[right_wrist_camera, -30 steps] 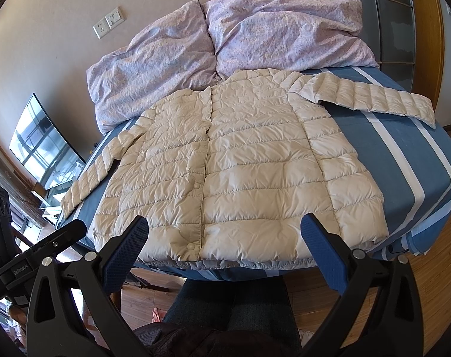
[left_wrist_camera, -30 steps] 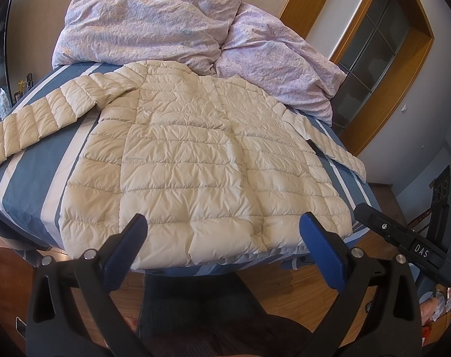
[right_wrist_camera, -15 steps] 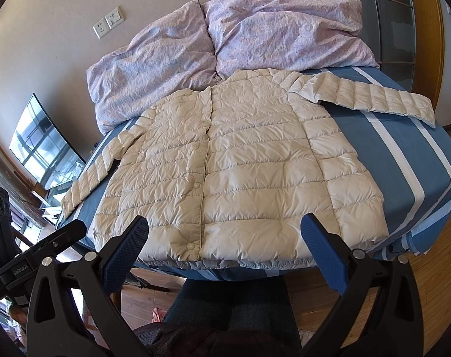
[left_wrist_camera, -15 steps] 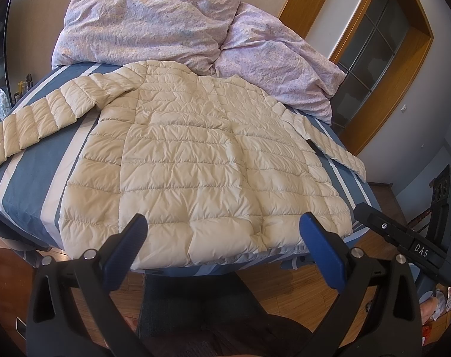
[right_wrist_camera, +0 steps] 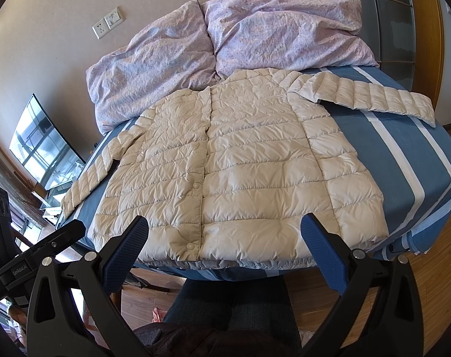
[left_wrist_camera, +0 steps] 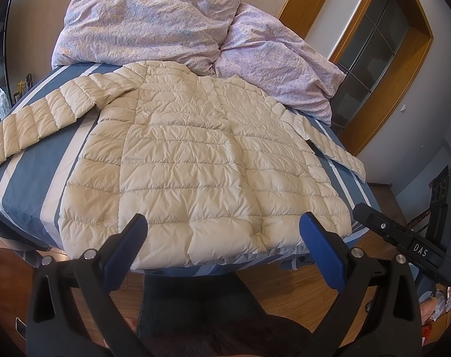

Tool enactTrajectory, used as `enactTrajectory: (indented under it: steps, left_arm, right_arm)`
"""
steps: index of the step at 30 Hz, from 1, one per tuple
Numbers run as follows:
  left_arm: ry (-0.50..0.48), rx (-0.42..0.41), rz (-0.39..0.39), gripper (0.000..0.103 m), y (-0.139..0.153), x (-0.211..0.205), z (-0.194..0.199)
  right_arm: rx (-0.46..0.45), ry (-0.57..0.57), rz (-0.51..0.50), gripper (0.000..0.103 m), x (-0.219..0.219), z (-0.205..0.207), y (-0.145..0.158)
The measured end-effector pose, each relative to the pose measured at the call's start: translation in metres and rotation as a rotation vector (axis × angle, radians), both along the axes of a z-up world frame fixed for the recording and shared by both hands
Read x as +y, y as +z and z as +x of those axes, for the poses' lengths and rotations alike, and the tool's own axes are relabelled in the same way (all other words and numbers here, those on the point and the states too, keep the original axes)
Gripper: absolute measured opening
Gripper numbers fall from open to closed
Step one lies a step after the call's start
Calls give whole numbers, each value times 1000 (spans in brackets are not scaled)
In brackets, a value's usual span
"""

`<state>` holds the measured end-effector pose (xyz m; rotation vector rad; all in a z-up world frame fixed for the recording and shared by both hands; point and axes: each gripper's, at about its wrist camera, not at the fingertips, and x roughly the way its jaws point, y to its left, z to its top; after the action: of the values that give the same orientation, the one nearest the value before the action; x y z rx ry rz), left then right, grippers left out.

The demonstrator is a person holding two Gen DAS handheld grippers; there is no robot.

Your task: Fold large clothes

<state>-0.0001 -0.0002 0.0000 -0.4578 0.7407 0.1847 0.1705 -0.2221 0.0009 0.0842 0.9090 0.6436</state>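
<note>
Left wrist view shows us the cream quilted jacket (left_wrist_camera: 195,160) spread flat on the bed (left_wrist_camera: 26,175), front side up, its hem at the near edge and its collar toward the two lilac pillows (left_wrist_camera: 142,23) at the head. Our left gripper (left_wrist_camera: 222,238) hangs just short of the hem, its blue-padded fingers (left_wrist_camera: 125,250) spread wide and holding nothing; the hem shows in the gap between them. One sleeve (left_wrist_camera: 38,116) stretches out to the left across the blue-and-white striped sheet, the other sleeve (left_wrist_camera: 332,148) runs down the right side toward the bed's edge. Beyond the right finger we see the black body of the other tool.

From the right wrist view, our right gripper (right_wrist_camera: 225,238) is likewise wide apart and empty, level with the hem and not touching it. The snap placket (right_wrist_camera: 203,172) of the jacket (right_wrist_camera: 255,163) runs up between the fingers (right_wrist_camera: 322,250). Below both tools we see the person's legs in dark trousers (right_wrist_camera: 225,306) above the wooden floor (right_wrist_camera: 427,285).
</note>
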Motion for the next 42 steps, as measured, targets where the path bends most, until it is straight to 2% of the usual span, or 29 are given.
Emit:
enactTrajectory:
  steps: [13,16,29,36,42]
  left_arm:
    - [8,3,7,101,1,1,3]
    - [13,14,8,101,3,7,14]
    - [85,128,59,101,-35,57,91]
    - [139,165,201,101,-52,83,139]
    - [176,206,270,101,-66,103,172]
  right_arm:
    - [-1,-3,6,102,1,6,-3]
    - [-14,-29,-2,102,1,15,-2]
    - [18,-207,-66,102,-15,109,-38]
    - [11,-397,-106,102,-58,182,-52]
    - [59,-585,-163,102,-117,262,-69]
